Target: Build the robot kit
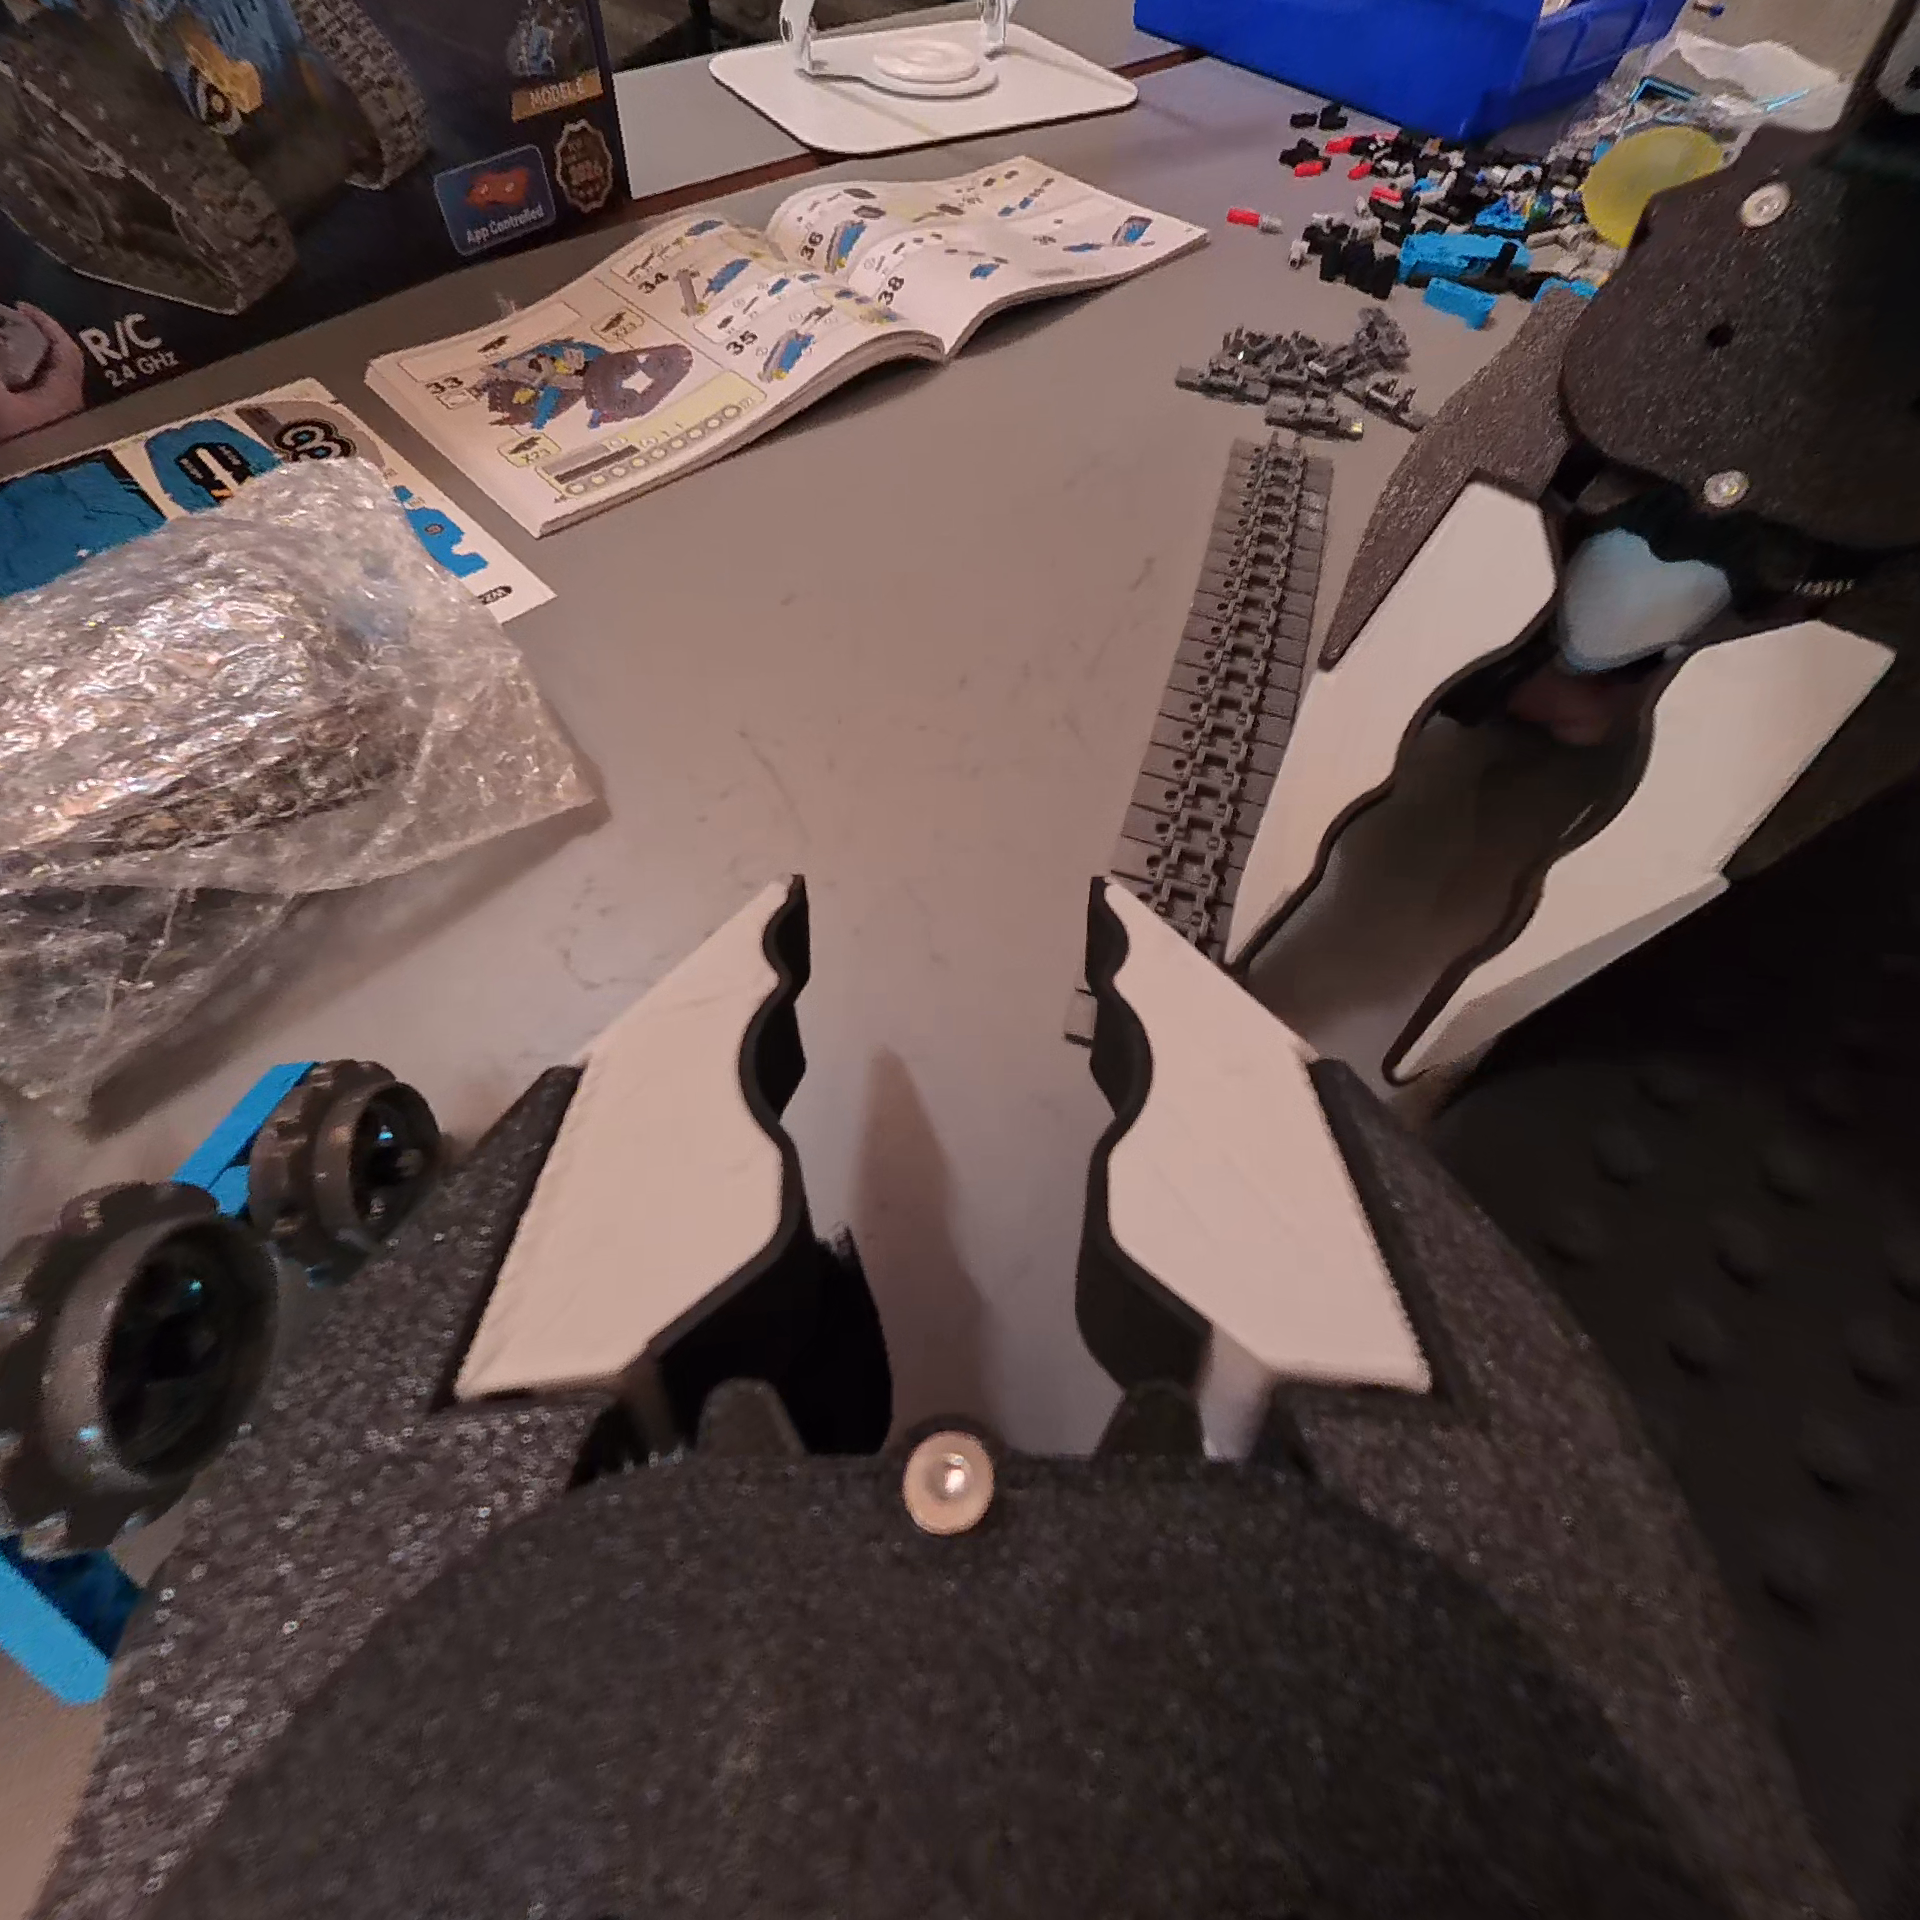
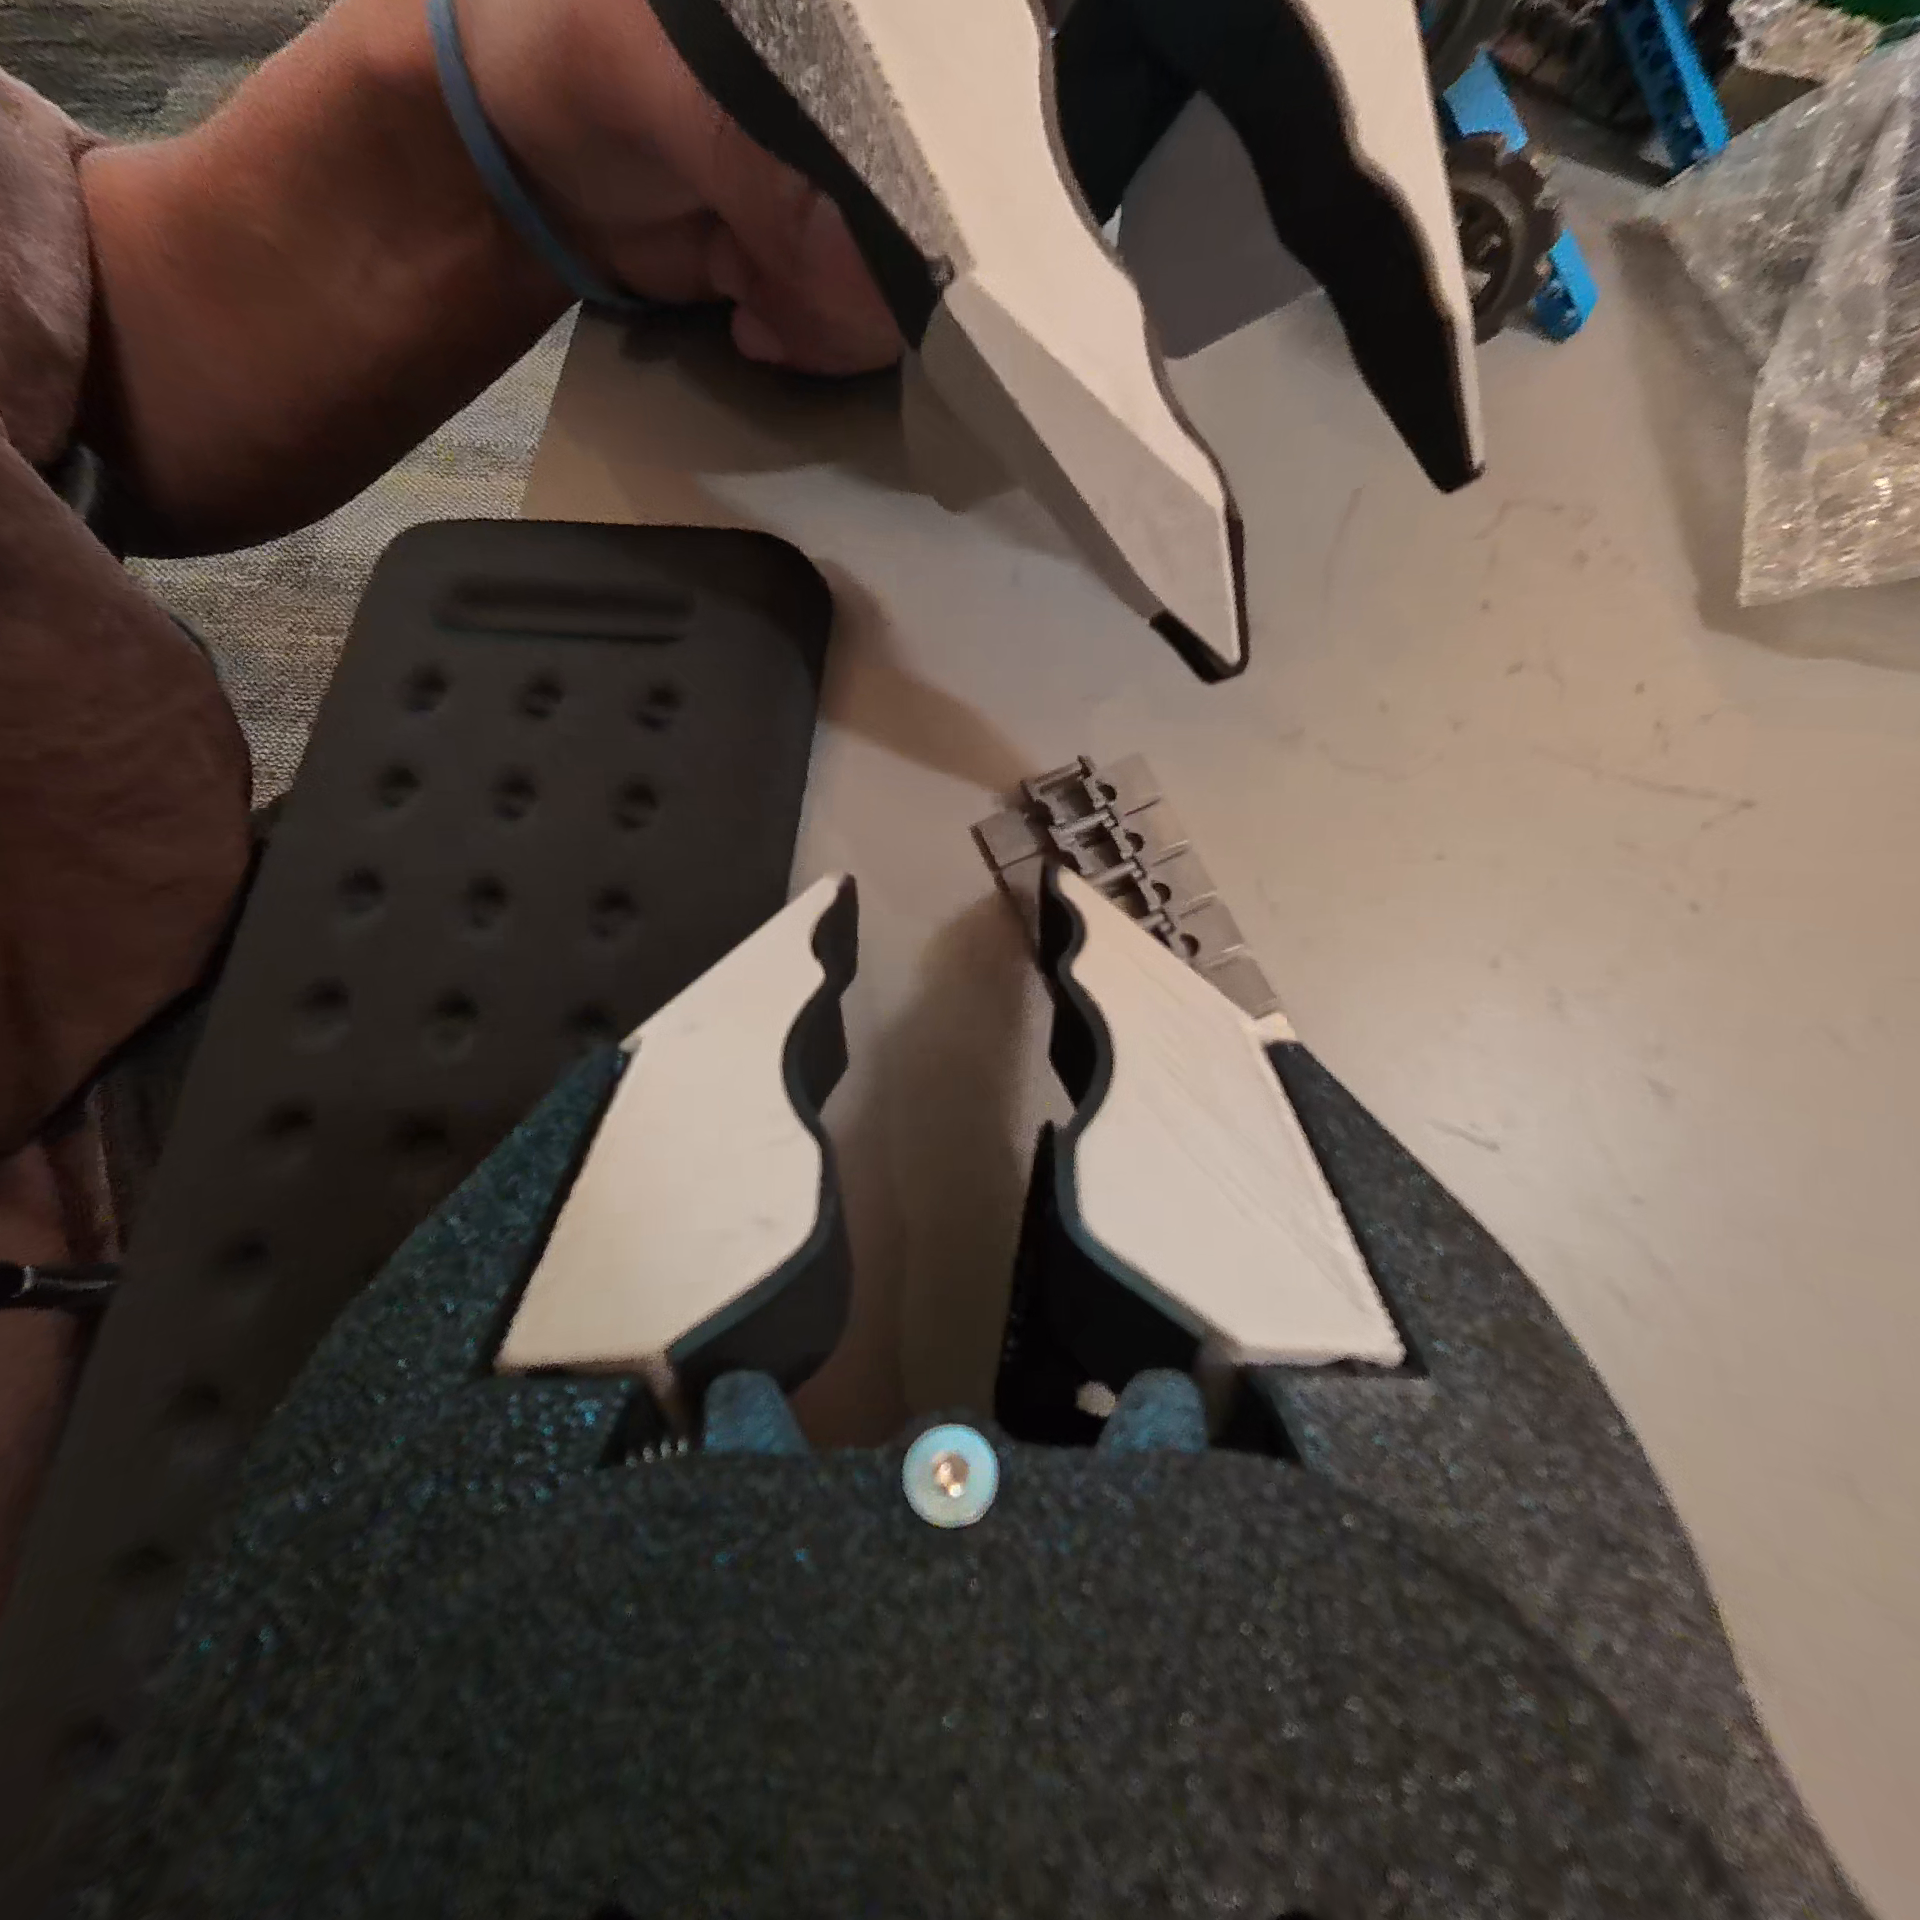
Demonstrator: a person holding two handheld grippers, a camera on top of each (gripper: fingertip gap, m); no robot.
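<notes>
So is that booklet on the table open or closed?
Open. The booklet lies flat on the grey table, two printed pages spread either side of its centre fold.

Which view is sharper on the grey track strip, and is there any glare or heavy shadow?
Left wrist view: track strip sharp, glare on plastic bag, lower right corner dark. Right wrist view: only the strip's end shows, softer, the left gripper slightly blurred, dim warm light.

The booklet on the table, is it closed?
No, the booklet lies open flat on the table, both pages showing.
</notes>
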